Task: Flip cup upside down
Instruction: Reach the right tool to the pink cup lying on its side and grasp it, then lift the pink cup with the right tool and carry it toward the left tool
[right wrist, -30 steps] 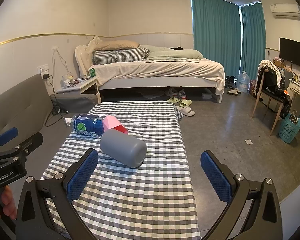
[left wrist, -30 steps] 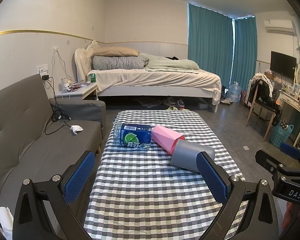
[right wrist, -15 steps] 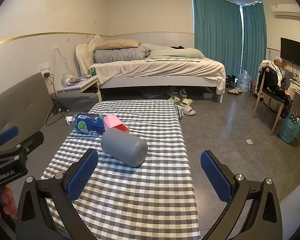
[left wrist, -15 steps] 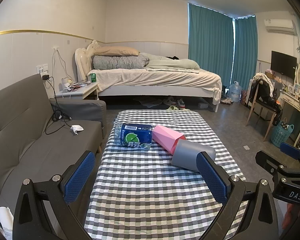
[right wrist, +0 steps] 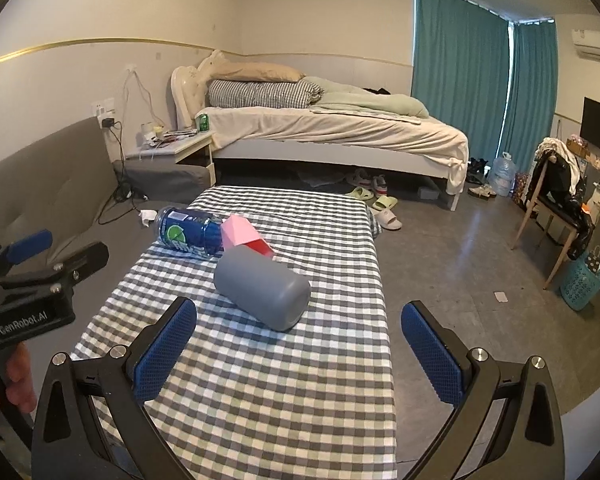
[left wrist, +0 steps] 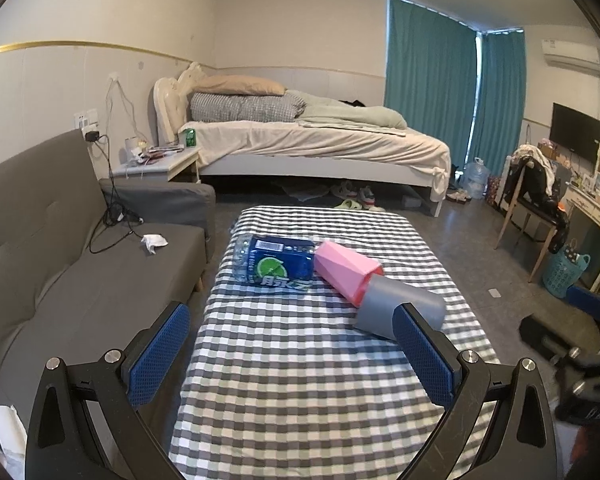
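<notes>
Cup (right wrist: 262,288) on side, touching pink box (right wrist: 246,236), bottle (right wrist: 190,234) beyond; both grippers released.

Matt, smooth grey plastic cylindrical cup (right wrist: 262,289); faceted pink plastic cup (left wrist: 346,271) with faint sheen; clear glossy plastic bottle with blue printed label (left wrist: 278,263); soft woven grey-and-white checked tablecloth (right wrist: 268,392); black matt plastic gripper frames with bright metal screws, textured blue rubber finger pads (right wrist: 165,348); matt grey fabric sofa (left wrist: 80,280).
</notes>
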Demonstrator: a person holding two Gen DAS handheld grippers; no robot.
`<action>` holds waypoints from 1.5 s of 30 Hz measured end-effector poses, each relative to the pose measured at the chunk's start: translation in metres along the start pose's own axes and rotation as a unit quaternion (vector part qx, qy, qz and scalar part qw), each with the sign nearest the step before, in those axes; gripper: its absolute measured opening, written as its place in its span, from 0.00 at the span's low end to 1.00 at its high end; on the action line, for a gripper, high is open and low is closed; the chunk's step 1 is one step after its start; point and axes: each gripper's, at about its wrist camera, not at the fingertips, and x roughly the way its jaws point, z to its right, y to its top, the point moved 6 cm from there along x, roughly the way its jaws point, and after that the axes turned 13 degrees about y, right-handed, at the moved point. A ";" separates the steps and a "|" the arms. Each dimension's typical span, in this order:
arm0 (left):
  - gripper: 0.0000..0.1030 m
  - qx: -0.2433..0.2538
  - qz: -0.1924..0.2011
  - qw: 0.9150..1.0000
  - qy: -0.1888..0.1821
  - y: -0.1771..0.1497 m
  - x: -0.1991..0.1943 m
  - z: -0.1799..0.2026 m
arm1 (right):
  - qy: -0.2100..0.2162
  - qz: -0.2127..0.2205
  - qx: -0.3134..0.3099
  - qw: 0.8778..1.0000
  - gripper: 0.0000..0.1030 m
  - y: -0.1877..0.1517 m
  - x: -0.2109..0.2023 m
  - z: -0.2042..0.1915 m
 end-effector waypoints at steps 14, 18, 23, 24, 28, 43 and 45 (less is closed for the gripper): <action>1.00 -0.031 -0.050 0.996 0.065 0.019 0.102 -0.020 | 0.056 -0.130 -0.057 0.988 1.00 0.079 0.152 0.017; 1.00 -0.030 -0.066 0.995 0.075 0.015 0.132 -0.022 | 0.099 -0.201 -0.095 0.970 1.00 0.074 0.210 -0.008; 1.00 -0.009 -0.075 0.993 0.091 0.009 0.152 -0.020 | 0.117 -0.269 -0.083 0.952 0.98 0.052 0.260 -0.019; 1.00 -0.005 -0.078 0.993 0.093 0.007 0.156 -0.021 | 0.115 -0.279 -0.083 0.950 0.96 0.048 0.269 -0.020; 1.00 -0.003 -0.096 0.991 0.092 -0.006 0.169 -0.024 | 0.108 -0.309 -0.086 0.941 0.94 0.043 0.289 -0.022; 1.00 -0.017 -0.105 0.992 0.064 0.006 0.155 -0.037 | 0.098 -0.284 -0.016 0.954 0.63 0.056 0.297 -0.022; 1.00 -0.019 -0.099 0.993 0.067 0.015 0.144 -0.040 | 0.098 -0.264 -0.014 0.959 0.63 0.070 0.281 -0.026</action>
